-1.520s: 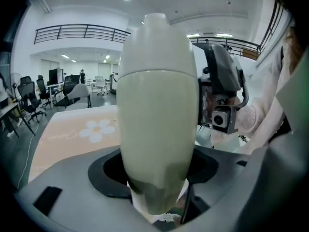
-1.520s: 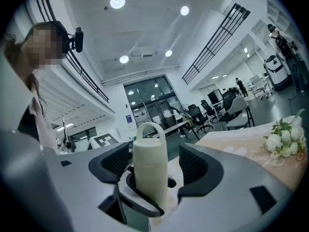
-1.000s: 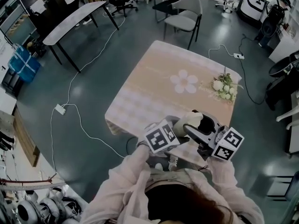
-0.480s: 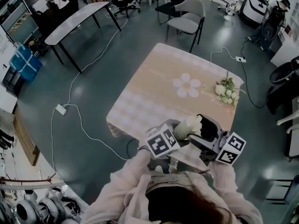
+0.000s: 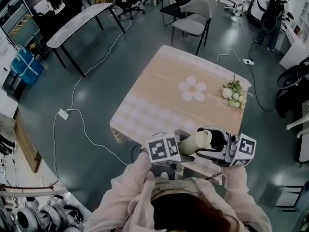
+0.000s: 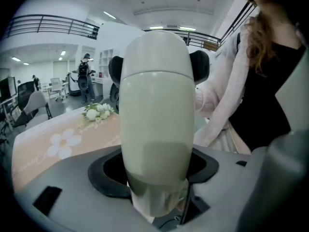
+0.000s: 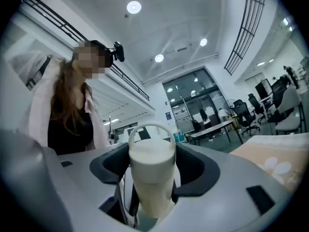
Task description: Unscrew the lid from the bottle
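1. The room is a wide workshop with a grey floor point(image 5: 96, 81). A chair point(image 5: 193, 18) and a long table point(image 5: 79, 21) stand well beyond my work.
2. The bench point(image 5: 159, 95) wears a peach cloth with a flower print, and a bouquet point(image 5: 234, 93) lies near its right edge. The bottle is not on it; I hold it in the air over the near edge, close to my chest.
3. The bottle point(image 5: 192, 143) lies crosswise, its long axis running from one gripper to the other. My left gripper point(image 5: 181, 148) is clamped round its base end.
4. The lid point(image 5: 205, 136) points at my right gripper point(image 5: 212, 140), the nearer one to it. Its jaws have just been closing and now press on the lid's sides. I judge the next twist turns about that axis.
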